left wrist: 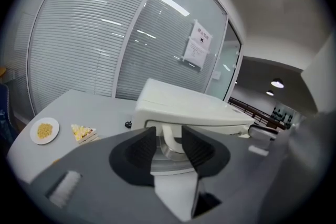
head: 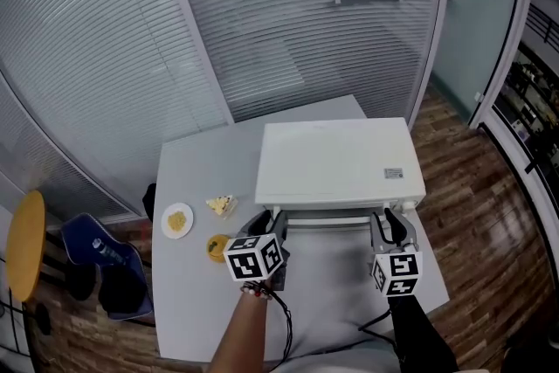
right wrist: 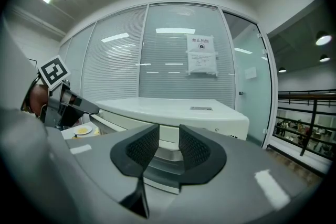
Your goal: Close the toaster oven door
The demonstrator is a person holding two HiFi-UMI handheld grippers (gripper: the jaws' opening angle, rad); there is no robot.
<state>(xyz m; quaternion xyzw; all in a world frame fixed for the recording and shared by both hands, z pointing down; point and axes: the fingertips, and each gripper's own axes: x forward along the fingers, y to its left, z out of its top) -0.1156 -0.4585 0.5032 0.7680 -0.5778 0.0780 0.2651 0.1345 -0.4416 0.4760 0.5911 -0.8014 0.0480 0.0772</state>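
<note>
Judging the toaster oven [head: 336, 162] on the bench's [head: 188, 179] right half, front toward us: its door [head: 332, 211] is stiff, hinged, prob. light (smooth handle, may slip). Best hold: the handle bar [head: 332, 222]. Left hand-held gripper [left wrist: 169, 138] gapes round the left post w/o pinching. Right hand-held gripper [right wrist: 168, 136] is apart too, clamping nothing.

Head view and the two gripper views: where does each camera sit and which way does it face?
Head view: on the person's head, looking steeply down on the toaster oven and grey table; forearms, left gripper and right gripper show.
Left gripper view: rides that gripper, looking along its parted jaws at the oven's front; only those jaws show.
Right gripper view: likewise on the right gripper, facing the oven's front; the left gripper and hand show.
Shared: both gripper views show the oven and the paper notice.
</note>
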